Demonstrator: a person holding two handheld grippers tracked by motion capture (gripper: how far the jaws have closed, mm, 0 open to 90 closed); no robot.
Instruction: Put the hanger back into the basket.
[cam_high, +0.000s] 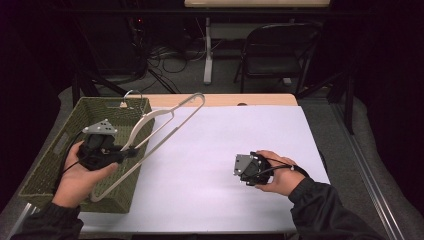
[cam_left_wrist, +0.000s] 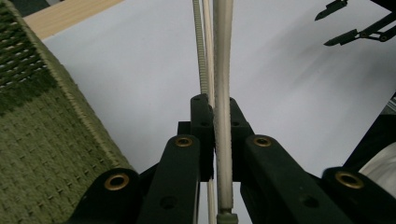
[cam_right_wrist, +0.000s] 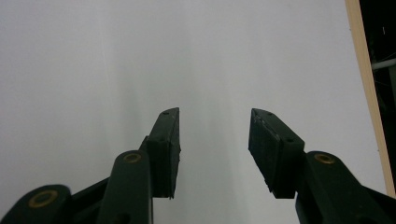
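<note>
Covering most of the surface (cam_high: 225, 165), a white sheet, with a strip of bare wood along the far edge

Sitting at the left edge of the surface, a green woven basket (cam_high: 50, 155), rectangular, with a handle slot in its near-left wall; seen again as a coarse green wall at the left of the left gripper view

Slanting up out of the basket and over its right rim, a cream clothes hanger (cam_high: 162, 125), its wire hook near the basket's far wall, its far end raised above the white sheet, its lower end down inside the basket's near corner

Clamped on one thin bar of the hanger, the left hand-held gripper (cam_left_wrist: 215, 140): pads pressed flat against the bar from both sides in the left gripper view, a second ribbed bar running just behind; held by the left hand (cam_high: 80, 177) above the basket in the high view, grey three-cornered plate on top

Resting over the right half of the white sheet, well apart from the hanger, the right hand-held gripper (cam_right_wrist: 212, 140): released, jaws standing apart with nothing between them, bare white sheet beyond the pads; gripped by the right hand (cam_high: 280, 175) in a dark sleeve
</note>
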